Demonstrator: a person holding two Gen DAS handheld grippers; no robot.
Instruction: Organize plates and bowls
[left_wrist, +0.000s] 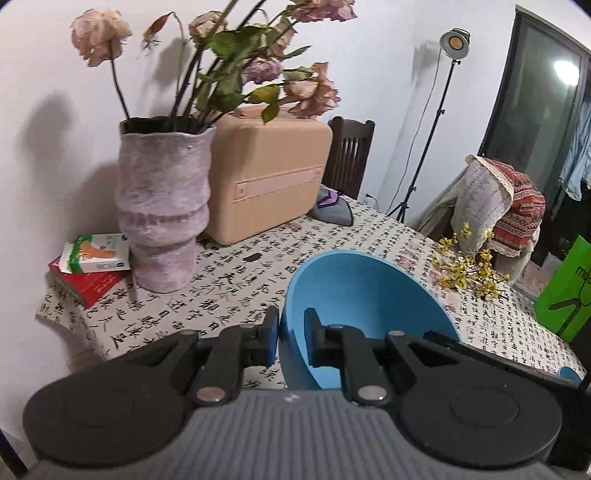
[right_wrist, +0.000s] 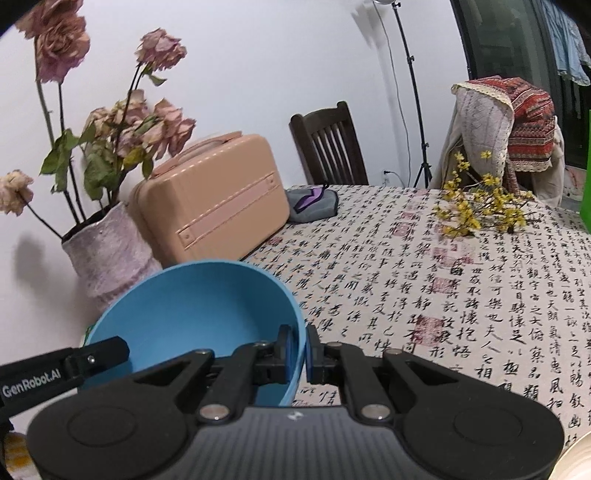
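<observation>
table with calligraphy cloth (right_wrist: 424, 295): bears tall vase of dried roses (left_wrist: 162, 210), top-heavy, knock risk
blue bowl (left_wrist: 362, 295): carried above table; slip risk, thin rim
left gripper (left_wrist: 291, 339), right gripper (right_wrist: 298, 354): each clamped on opposite rim

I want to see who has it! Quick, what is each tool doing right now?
Left tool: closed on the rim of the blue bowl.
Right tool: closed on the opposite rim of the same blue bowl.

The round blue plastic bowl (left_wrist: 365, 295) hides its base behind the gripper bodies. A small blue object (left_wrist: 569, 373) at the near right is mostly cut off. The bright green bag (left_wrist: 565, 291) is cropped by the right edge.
</observation>
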